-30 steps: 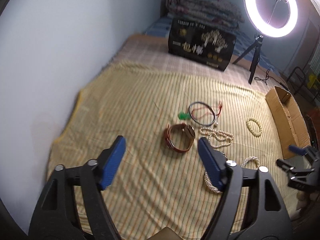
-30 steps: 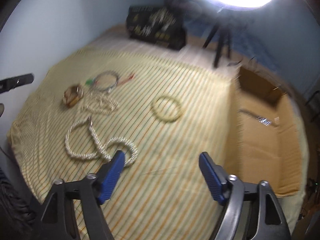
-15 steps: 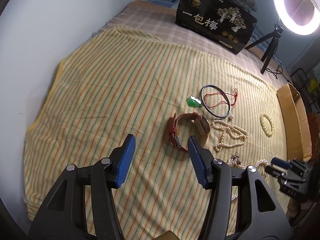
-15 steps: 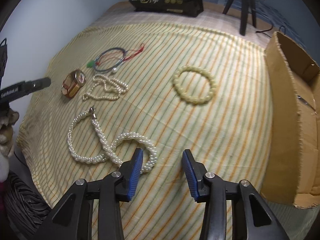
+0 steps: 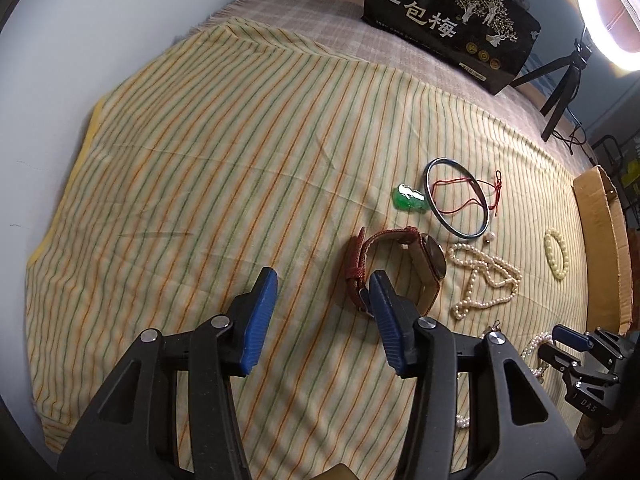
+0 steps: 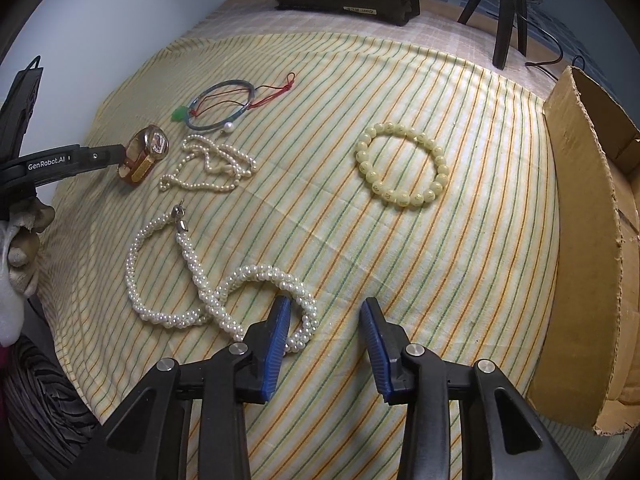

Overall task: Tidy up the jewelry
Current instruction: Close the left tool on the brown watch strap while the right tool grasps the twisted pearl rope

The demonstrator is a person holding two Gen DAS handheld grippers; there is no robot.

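Jewelry lies on a striped yellow cloth (image 5: 208,168). A brown leather watch (image 5: 394,268) sits just beyond my left gripper (image 5: 322,312), which is open and empty; its right finger overlaps the strap. Beyond the watch lie a green pendant (image 5: 408,199) on red cord, a metal bangle (image 5: 458,200) and a thin pearl necklace (image 5: 486,276). My right gripper (image 6: 324,336) is open and empty, its left finger at the loop of a thick twisted pearl necklace (image 6: 212,284). A pale yellow bead bracelet (image 6: 402,168) lies ahead on the right.
An open cardboard box (image 6: 588,240) stands along the cloth's right edge. A black gift bag (image 5: 452,20) and a ring light on a tripod (image 5: 568,76) stand at the far end. A wall runs along the left side.
Both grippers have narrowed their jaws and come lower and closer to the cloth. The left one has neared the watch, the right one the thick pearl necklace.
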